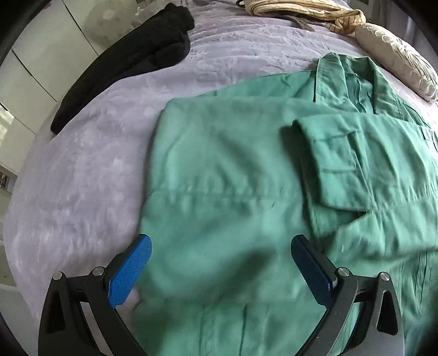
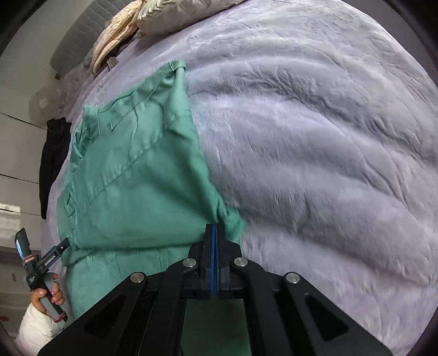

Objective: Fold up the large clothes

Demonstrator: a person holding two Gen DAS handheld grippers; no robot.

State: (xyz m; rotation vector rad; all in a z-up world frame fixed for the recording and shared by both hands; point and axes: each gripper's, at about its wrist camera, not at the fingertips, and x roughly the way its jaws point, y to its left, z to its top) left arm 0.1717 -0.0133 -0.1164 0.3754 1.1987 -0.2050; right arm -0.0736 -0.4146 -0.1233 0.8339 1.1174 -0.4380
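A large green cotton work shirt [image 1: 232,169] lies spread on a bed covered with a pale lilac plush blanket [image 1: 82,178], its collar toward the pillows and one cuffed sleeve [image 1: 336,164] folded across its front. The left gripper [image 1: 220,263] hovers just above the near part of the shirt with its blue-padded jaws spread wide and nothing between them — the cloth below is blurred. In the right wrist view the right gripper [image 2: 215,232] has its jaws pressed together on a bunched edge of the shirt [image 2: 131,175], and from that pinch a broad panel of green fabric rises in a taut, tilted sheet above the blanket [image 2: 328,150], while the lower part of the garment stays flat on the bed. At the left edge of that view the person's left hand [image 2: 50,294] grips the handle of the other gripper, close beside the shirt's hem. A dark black garment [image 1: 131,60] lies along the far left edge of the bed, well apart from the shirt, and a cream patterned pillow [image 1: 397,60] and a rumpled beige cloth [image 1: 301,11] sit at the head, near the collar.
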